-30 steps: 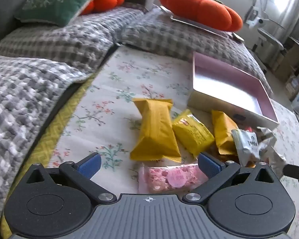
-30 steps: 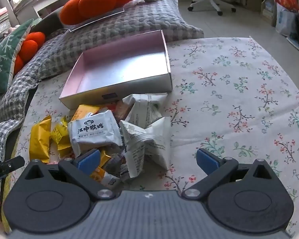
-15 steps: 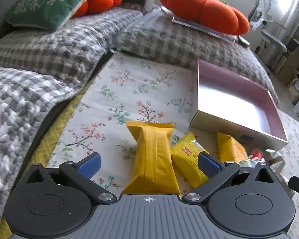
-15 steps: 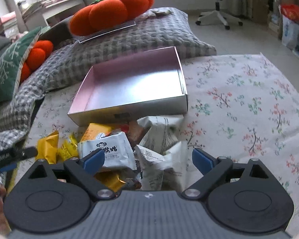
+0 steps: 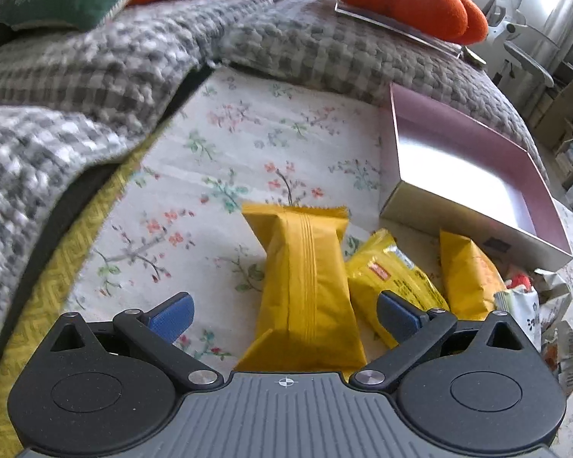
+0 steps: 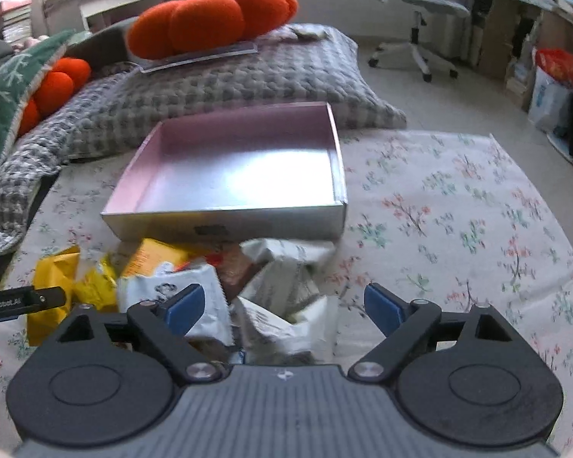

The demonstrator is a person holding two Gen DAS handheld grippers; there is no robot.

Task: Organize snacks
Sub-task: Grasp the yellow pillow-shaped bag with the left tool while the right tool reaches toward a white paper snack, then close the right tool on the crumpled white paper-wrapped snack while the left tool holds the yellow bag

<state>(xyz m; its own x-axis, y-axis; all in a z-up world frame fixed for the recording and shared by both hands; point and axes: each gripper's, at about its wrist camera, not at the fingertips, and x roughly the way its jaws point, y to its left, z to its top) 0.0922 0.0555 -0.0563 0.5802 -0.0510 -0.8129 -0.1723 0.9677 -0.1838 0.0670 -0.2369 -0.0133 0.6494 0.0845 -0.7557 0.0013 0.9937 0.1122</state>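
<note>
A long yellow snack packet [image 5: 305, 286] lies on the floral cloth [image 5: 210, 160], lengthwise between the wide-spread fingers [image 5: 172, 311] of the left gripper [image 5: 284, 311], neither pad touching it. Just right of it sit a smaller bright-yellow packet [image 5: 389, 278] and another yellow one [image 5: 466, 274], close enough that the right-hand pad, closing now, would likely catch the neighbour too and drag both.

To the right, a heap of white crinkled wrappers [image 6: 282, 297] lies against the near wall of the empty pink-lined box [image 6: 225, 217]. The right gripper [image 6: 282, 307] hangs over this heap, its fingers [image 6: 382, 307] having just been closing a little yet standing wide apart, with wrappers between them but none pinched. A grip here could seize only a loose fold, and the packet may slip out on the lift.

The box is light-looking and unweighted; a nudge from either gripper could slide it across the cloth. The left gripper's tip [image 6: 23, 299] shows near the heap's left edge, so the two could collide.
</note>
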